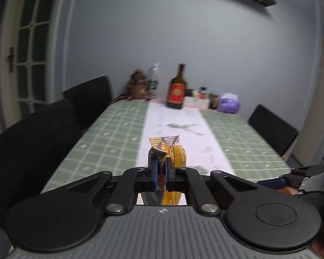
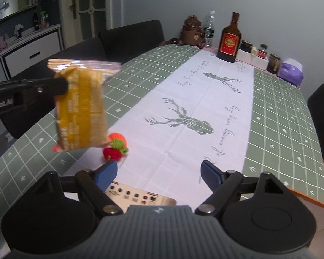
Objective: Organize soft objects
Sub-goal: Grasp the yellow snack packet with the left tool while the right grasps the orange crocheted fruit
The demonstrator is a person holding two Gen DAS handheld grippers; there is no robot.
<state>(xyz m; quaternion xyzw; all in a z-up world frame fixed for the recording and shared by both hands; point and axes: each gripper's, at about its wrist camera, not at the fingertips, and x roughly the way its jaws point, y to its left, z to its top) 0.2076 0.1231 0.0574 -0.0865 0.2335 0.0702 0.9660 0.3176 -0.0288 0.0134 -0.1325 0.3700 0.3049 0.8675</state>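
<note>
**Packet aloft on the left, right tool waiting**

Left wrist view: nearest the lens, the left tool [image 1: 161,167] has its blue pads pinched tight on the crimped end of a soft yellow-orange foil snack packet [image 1: 176,157], which hangs clear above the surface [image 1: 110,133] with its green checked cloth. Gripping the seam rather than the body probably spares the contents from crushing. The view is blurred, so finer detail is lost.

Right wrist view: nearest is the right tool [image 2: 158,172], its pads spread wide and holding nothing, poised over a pale wooden panel with small holes [image 2: 140,196]. Just beyond lie small knitted yarn fruits in red, orange and green [image 2: 115,147] on the white deer-print runner [image 2: 183,108], likely the next pick. The packet hangs upper left, well above them.
</note>
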